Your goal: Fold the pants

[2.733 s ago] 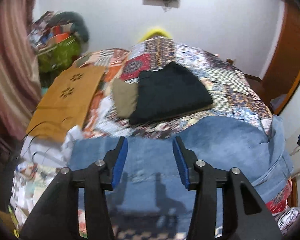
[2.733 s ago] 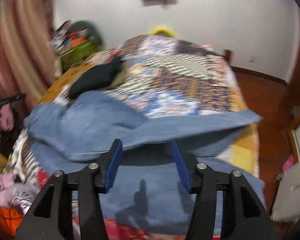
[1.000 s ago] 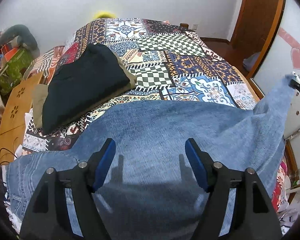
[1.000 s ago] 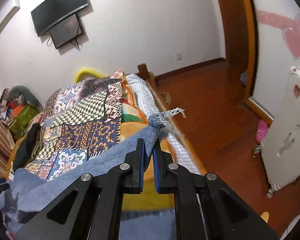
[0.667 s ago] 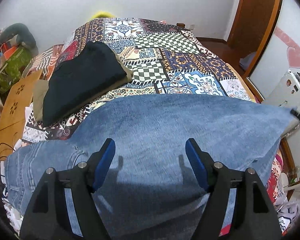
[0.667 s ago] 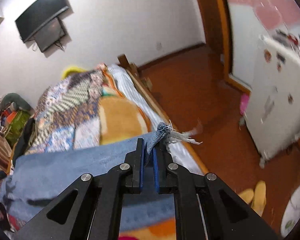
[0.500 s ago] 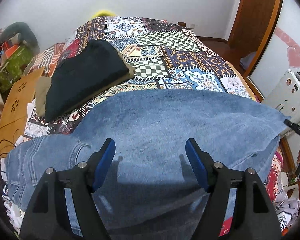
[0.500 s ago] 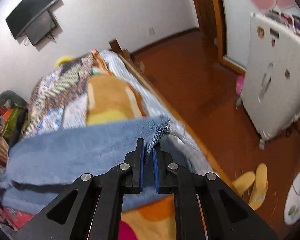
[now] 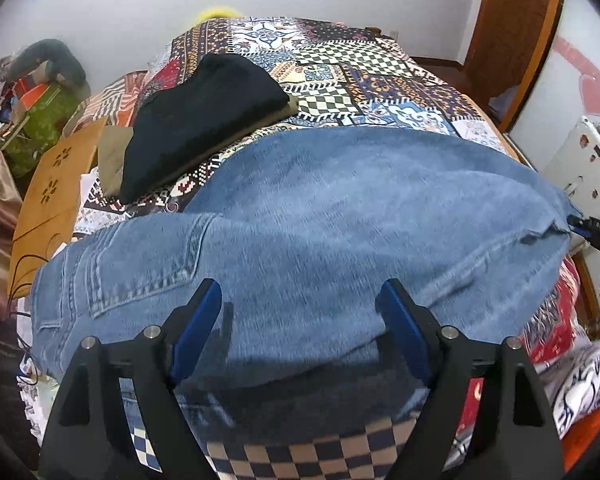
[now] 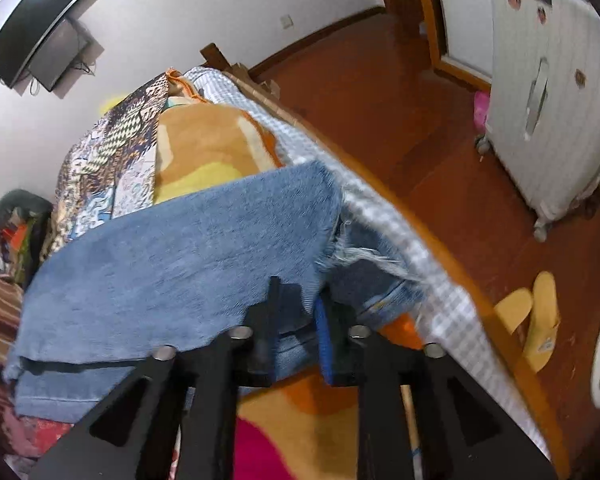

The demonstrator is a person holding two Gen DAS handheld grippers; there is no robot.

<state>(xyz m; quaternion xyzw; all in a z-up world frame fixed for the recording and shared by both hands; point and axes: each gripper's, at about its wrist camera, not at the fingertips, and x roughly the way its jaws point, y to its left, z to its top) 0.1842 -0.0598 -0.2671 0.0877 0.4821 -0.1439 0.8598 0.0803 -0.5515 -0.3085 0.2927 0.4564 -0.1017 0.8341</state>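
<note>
Blue jeans (image 9: 340, 220) lie across the patchwork bed, waist and back pocket at the left, one leg laid over the other. My left gripper (image 9: 298, 304) hovers over the thigh part; its jaws are opening wide and press on nothing, with denim under the gap. In the right wrist view the frayed hem (image 10: 356, 256) of the jeans (image 10: 180, 260) rests at the bed's right edge. My right gripper (image 10: 298, 304) is there with its jaws opening; a corner of the upper leg's hem lies loose between them. The right gripper (image 9: 592, 228) also shows at the jeans' far end in the left wrist view.
A folded black garment (image 9: 204, 120) lies on an olive one behind the jeans. A wooden board (image 9: 52, 192) leans at the left. The bed's wooden side rail (image 10: 420, 232) borders a red-brown floor with yellow slippers (image 10: 532, 320) and a white cabinet (image 10: 548, 100).
The right gripper came down with the hem to the bed's edge, and its jaws have parted. The leg now lies flat on the other one. The left gripper's jaws stand wider.
</note>
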